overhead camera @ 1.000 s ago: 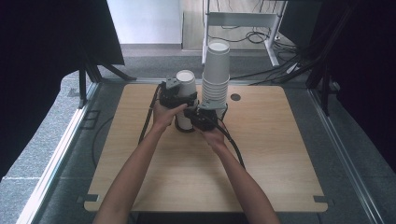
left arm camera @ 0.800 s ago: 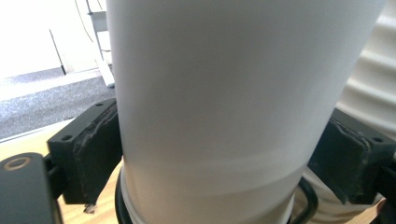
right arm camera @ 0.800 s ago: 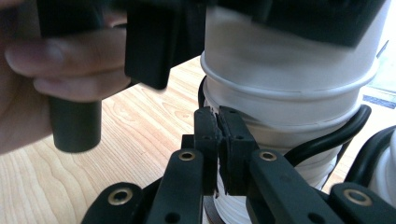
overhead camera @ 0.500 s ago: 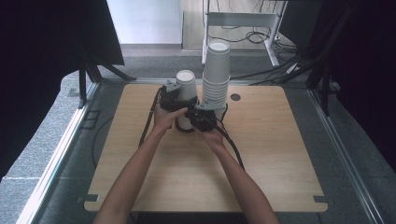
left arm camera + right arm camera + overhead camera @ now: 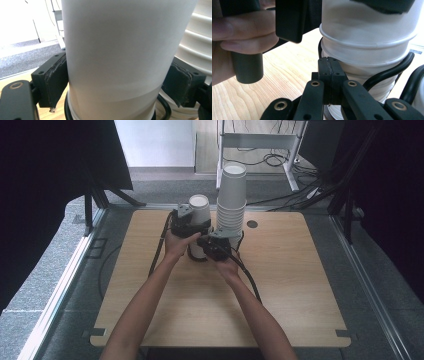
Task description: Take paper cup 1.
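Closest to me, the right gripper (image 5: 329,65) had its jaws pressed flat together with nothing between them, tips right up against the base of the short cup stack (image 5: 367,65). Just beyond, the left gripper (image 5: 117,82) straddled that stack's top cup (image 5: 125,50); its jaws had just been closing, pads hugging the sides. The tall stack (image 5: 231,200) stood just behind.
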`<move>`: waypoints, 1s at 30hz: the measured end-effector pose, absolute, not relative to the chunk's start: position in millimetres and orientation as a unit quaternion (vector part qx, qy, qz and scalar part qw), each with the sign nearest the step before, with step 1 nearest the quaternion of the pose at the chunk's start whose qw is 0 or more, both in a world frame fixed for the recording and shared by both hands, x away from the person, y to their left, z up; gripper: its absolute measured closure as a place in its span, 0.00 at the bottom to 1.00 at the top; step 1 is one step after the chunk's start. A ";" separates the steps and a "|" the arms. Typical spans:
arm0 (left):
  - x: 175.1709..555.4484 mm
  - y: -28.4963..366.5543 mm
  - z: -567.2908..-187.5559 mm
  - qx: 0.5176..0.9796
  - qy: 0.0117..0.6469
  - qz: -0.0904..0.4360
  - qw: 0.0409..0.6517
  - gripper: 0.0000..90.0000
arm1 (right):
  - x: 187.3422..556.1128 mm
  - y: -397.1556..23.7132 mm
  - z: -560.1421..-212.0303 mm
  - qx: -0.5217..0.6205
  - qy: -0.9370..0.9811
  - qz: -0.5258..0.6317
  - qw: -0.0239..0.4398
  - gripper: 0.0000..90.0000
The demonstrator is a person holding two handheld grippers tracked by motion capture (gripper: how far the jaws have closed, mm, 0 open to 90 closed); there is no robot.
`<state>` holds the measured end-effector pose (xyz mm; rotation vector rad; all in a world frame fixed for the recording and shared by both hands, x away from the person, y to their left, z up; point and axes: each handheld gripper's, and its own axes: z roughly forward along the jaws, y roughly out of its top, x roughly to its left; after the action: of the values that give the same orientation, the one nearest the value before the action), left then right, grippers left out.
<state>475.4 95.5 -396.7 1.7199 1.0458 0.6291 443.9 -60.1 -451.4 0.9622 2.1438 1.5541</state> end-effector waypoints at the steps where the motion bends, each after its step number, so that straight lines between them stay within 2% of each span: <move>1: 476.1 95.6 -395.4 0.711 0.429 0.261 0.492 0.16 | 443.8 -59.4 -452.2 0.337 0.751 0.545 0.161 1.00; 30: 477.0 93.4 -381.0 0.709 0.424 0.274 0.493 0.20 | 442.0 -60.6 -445.5 0.331 0.745 0.555 0.166 1.00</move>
<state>477.0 93.4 -381.0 1.7186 1.0283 0.6634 442.0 -60.6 -445.5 0.9416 2.1208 1.5804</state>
